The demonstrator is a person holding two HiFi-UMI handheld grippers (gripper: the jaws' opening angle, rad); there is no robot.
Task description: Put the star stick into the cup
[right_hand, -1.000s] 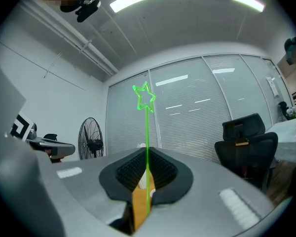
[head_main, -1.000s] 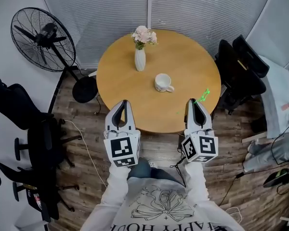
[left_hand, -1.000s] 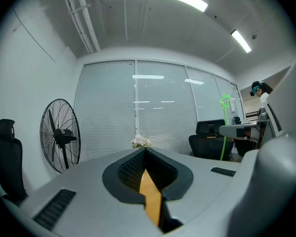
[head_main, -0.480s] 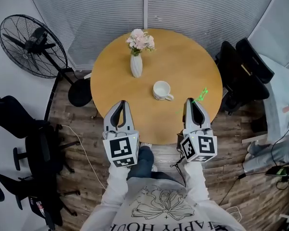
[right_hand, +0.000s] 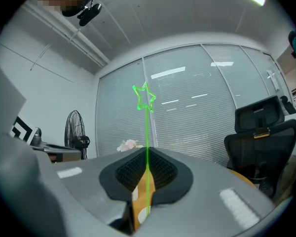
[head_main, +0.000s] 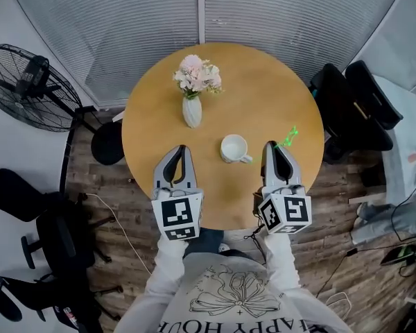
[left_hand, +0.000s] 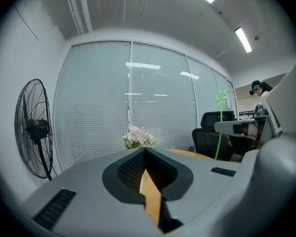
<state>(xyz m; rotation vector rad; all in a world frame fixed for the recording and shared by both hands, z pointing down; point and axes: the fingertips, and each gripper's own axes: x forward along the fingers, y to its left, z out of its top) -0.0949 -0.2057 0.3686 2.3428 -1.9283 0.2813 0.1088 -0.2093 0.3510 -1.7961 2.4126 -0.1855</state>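
Note:
A thin green star stick (head_main: pixel 289 137) rises from my right gripper (head_main: pixel 275 146), whose jaws are shut on its stem; in the right gripper view the stick (right_hand: pixel 146 132) stands upright with the star at its top. The white cup (head_main: pixel 234 148) stands on the round wooden table (head_main: pixel 263 89), a little left of the right gripper. My left gripper (head_main: pixel 179 150) hovers over the table's near edge, left of the cup, shut with nothing in it. The left gripper view shows the star stick (left_hand: pixel 219 127) off to the right.
A white vase of pink flowers (head_main: pixel 192 92) stands on the table behind the cup. A floor fan (head_main: pixel 28 89) is at the left, black chairs (head_main: pixel 353 109) at the right and another black chair (head_main: pixel 48 220) at the lower left. Window blinds lie beyond the table.
The view has closed in on the table, so both grippers now reach over its near edge. The star stick stays gripped in the right gripper, closer to the cup.

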